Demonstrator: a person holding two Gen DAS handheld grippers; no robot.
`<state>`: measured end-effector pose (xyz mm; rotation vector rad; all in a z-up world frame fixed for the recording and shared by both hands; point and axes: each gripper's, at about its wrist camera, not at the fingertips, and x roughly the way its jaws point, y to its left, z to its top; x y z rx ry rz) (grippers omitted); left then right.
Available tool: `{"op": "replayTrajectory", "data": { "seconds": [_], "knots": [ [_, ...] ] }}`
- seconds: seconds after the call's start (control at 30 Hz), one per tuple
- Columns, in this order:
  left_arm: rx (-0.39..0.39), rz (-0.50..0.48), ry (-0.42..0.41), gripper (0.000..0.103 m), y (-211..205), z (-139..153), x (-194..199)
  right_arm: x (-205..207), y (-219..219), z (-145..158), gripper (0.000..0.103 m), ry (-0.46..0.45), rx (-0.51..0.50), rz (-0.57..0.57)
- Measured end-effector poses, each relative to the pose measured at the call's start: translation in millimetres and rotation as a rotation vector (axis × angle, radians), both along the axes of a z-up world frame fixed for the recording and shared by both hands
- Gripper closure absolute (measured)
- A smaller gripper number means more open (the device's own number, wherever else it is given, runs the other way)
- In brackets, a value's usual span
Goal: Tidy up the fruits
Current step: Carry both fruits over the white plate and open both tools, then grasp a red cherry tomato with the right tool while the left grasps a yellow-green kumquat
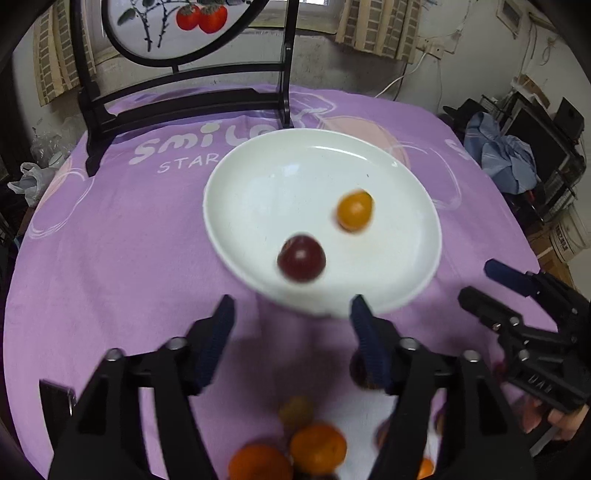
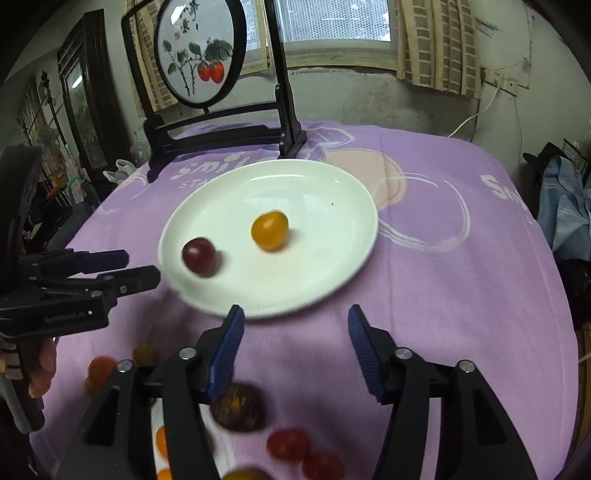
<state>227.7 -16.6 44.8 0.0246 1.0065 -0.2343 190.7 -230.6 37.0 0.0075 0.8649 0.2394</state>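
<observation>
A white plate [image 1: 258, 184] [image 2: 314, 184] sits on the purple tablecloth. It holds a dark red cherry tomato [image 1: 301, 258] [image 2: 199, 256] and a yellow-orange one [image 1: 354, 210] [image 2: 269, 230]. My left gripper [image 1: 293, 317] is open and empty, just short of the plate's near rim; it also shows in the right wrist view [image 2: 122, 269]. My right gripper [image 2: 295, 325] is open and empty near the plate's front edge; it also shows in the left wrist view [image 1: 480, 284]. Loose fruits lie below both grippers: orange ones [image 1: 317, 448], a dark brown one [image 2: 238, 408], red tomatoes [image 2: 288, 443].
A black wooden stand with a round painted screen [image 1: 177, 29] [image 2: 199, 51] stands at the table's far side behind the plate. A blue cloth pile [image 1: 506, 155] and shelving are off the table's right edge. A white plastic bag [image 1: 31, 181] lies at the left edge.
</observation>
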Motion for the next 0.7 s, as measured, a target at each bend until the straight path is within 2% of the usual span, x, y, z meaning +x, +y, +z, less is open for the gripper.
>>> {"op": "replayTrajectory", "data": {
  "seconds": [0.17, 0.23, 0.33, 0.5, 0.6, 0.7],
  "knots": [
    [-0.022, -0.031, -0.068, 0.029, 19, 3, -65, -56, -10, -1, 0.024, 0.007, 0.004, -0.006],
    [-0.016, -0.043, -0.069, 0.029, 24, -2, -87, -76, -12, -10, 0.024, 0.048, -0.010, -0.007],
    [0.005, -0.031, -0.076, 0.029, 33, -10, -115, -100, -14, -18, 0.024, 0.063, -0.025, -0.021],
    [0.014, -0.037, -0.023, 0.029, 42, -33, -150, -134, -16, -32, 0.023, 0.081, -0.066, -0.025],
    [0.050, -0.024, -0.021, 0.029, 42, -44, -169, -142, -19, -39, 0.023, 0.094, -0.075, -0.040],
    [0.011, -0.013, 0.015, 0.029, 47, -53, -180, -148, -24, -50, 0.023, 0.115, -0.107, -0.056]
  ]
}}
